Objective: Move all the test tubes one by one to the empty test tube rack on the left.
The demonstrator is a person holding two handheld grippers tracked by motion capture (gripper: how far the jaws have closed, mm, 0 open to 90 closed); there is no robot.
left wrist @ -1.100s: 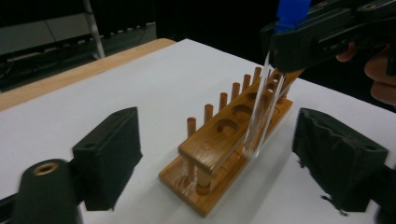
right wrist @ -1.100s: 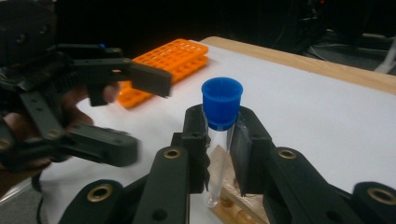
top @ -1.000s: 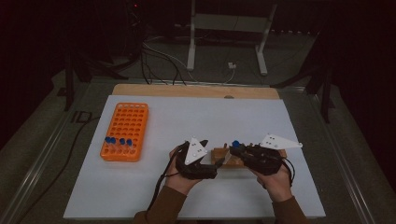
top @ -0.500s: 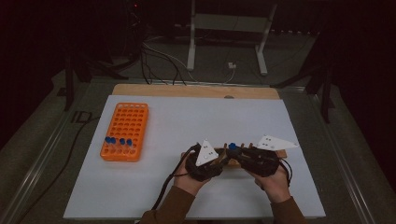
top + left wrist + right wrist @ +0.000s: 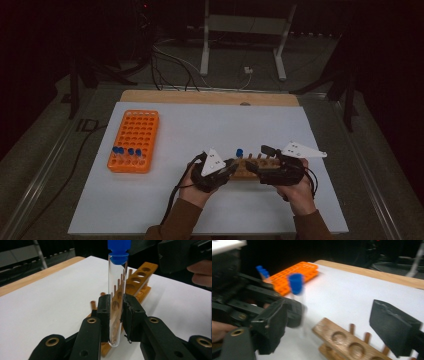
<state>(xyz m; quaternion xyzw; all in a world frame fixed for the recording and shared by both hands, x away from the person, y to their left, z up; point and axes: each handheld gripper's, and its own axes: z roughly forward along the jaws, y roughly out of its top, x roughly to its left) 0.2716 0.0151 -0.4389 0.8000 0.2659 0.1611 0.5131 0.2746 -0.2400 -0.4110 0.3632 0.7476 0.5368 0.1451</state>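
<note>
L gripper [image 5: 115, 312] clamped on blue-capped tube [image 5: 117, 290], R gripper [image 5: 337, 322] wide open, empty, no legible writing

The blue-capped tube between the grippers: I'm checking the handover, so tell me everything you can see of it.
The tube is a clear, glass-like cylinder with a rounded bottom and a blue cap, and looks empty. It stands upright, clamped low on its body between the pads of the left gripper, whose jaws have just closed on it. Behind it lies the wooden rack. The right gripper has just opened and stands apart from it.
</note>
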